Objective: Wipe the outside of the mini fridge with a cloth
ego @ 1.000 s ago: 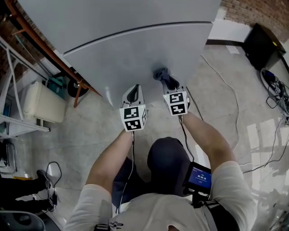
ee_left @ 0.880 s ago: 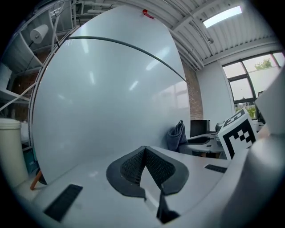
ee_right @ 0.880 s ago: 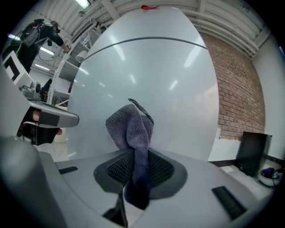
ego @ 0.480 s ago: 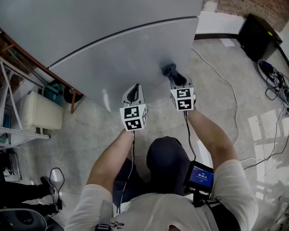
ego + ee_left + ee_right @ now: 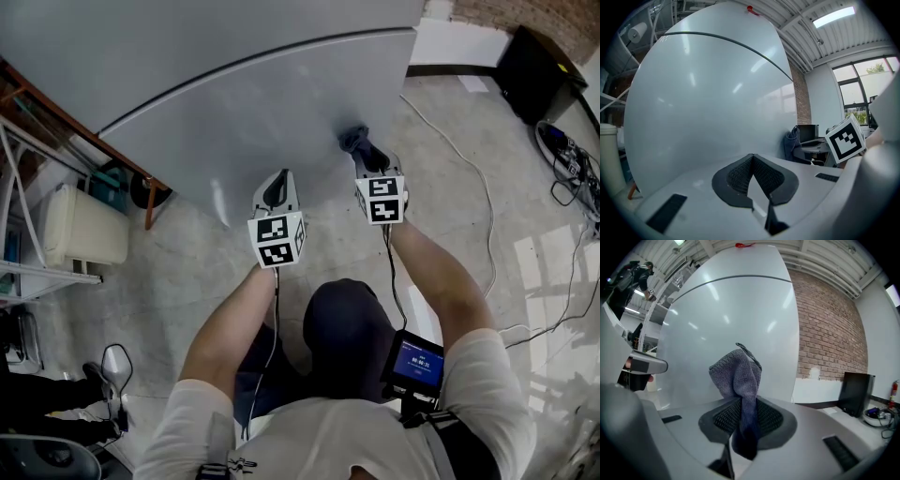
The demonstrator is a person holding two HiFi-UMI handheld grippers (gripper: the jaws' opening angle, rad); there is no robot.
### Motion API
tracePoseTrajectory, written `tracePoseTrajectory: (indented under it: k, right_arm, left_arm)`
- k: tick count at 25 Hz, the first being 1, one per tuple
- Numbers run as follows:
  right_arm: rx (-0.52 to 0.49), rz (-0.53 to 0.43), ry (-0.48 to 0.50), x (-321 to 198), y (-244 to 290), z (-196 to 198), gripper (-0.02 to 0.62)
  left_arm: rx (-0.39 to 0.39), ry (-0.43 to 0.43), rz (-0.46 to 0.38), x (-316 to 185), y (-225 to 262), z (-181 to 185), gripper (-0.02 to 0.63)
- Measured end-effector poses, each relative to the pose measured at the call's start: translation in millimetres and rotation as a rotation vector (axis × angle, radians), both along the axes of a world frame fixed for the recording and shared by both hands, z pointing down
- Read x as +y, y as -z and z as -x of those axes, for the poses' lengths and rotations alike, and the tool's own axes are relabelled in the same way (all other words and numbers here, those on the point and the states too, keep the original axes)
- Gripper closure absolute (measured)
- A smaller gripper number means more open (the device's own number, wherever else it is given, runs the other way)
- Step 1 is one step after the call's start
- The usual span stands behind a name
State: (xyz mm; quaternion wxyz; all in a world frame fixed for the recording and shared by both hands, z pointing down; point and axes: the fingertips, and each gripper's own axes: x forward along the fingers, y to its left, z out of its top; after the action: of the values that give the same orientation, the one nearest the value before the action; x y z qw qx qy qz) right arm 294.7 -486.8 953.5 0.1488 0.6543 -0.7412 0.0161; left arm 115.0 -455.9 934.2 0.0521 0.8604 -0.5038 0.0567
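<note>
The mini fridge is a pale grey box with a dark seam across its door; it fills the upper part of the head view and both gripper views. My right gripper is shut on a grey cloth, whose bunched end rests against the fridge face near its right edge. The left gripper sits just left of it, jaws shut and empty, close to the fridge's lower front.
A white container and metal shelving stand at the left. A black box sits by the brick wall at the right. Cables trail over the concrete floor. A scooter mirror shows at lower left.
The right gripper with the cloth has shifted rightward along the fridge face, toward its right edge. The left gripper has stayed about where it was.
</note>
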Motion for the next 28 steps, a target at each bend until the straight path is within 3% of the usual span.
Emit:
tracePoseTrajectory:
  k: [10, 15, 19, 24, 28]
  right_arm:
    - [-0.008, 0.007, 0.025, 18.0, 6.0, 27.7, 0.509]
    - [-0.014, -0.025, 0.057, 9.9, 39.1, 48.1, 0.509]
    - [-0.017, 0.0, 0.067, 12.4, 63.8, 59.0, 0.509]
    - [-0.027, 0.048, 0.054, 24.2, 128.3, 56.1, 0.509]
    - [-0.019, 0.068, 0.053, 35.8, 204.1, 51.8, 0.509]
  left_arm:
    - [0.013, 0.024, -0.01, 12.3, 7.9, 28.4, 0.603]
    - [0.008, 0.038, -0.034, 4.1, 32.1, 48.7, 0.601]
    - [-0.012, 0.036, -0.01, 7.0, 49.7, 61.0, 0.601]
    - [-0.02, 0.031, 0.054, 14.6, 103.1, 62.9, 0.601]
    - [-0.024, 0.006, 0.059, 24.4, 179.7, 53.1, 0.603]
